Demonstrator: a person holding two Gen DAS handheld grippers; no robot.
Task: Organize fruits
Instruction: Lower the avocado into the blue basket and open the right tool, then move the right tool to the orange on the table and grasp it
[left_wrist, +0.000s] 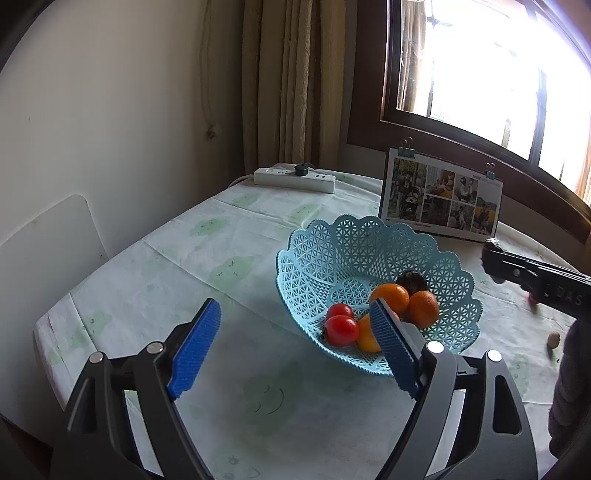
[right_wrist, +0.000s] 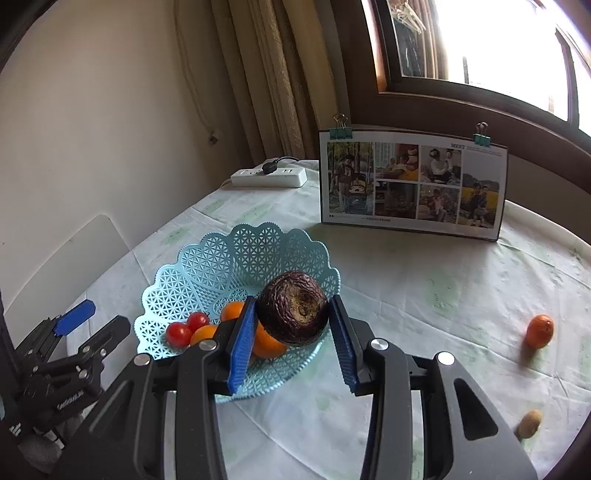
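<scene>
Two tongs at the fruit basket, dark fruit between the right pair

Two sets of tongs show, one per wrist view. Left tongs (left_wrist: 295, 347) fill the lower part of the left view, blue pads spread wide apart, nothing between them, over bare tablecloth (left_wrist: 229, 369) just left of the basket. Right tongs (right_wrist: 293, 339) sit lower centre of the right view, over the basket's near rim. A dark wrinkled fruit (right_wrist: 293, 312) sits between the blue pads; the left pad touches it, the right pad is at its edge with contact unclear, so cannot tell if it is gripped or let go.

Light blue lattice basket (left_wrist: 332, 251) stands on the desk, centre right in the left view, centre left in the right view. Inside it: two cherry tomatoes (left_wrist: 341, 325) side by side at the near left, oranges (left_wrist: 423, 308) touching each other at the near right, dark fruit at the back of the pile in the left view.

Loose on the desk, right edge of the right view: a small orange fruit (right_wrist: 540, 331), and nearer the camera a small tan nut-like item (right_wrist: 529, 424), well apart from the basket.

Farther back: a photo card (right_wrist: 413, 184) with binder clips stands upright, upper right of centre. A white power strip (right_wrist: 269, 177) lies at the far desk edge by the curtain (right_wrist: 266, 74). Window (left_wrist: 491, 66) upper right, blown out.
</scene>
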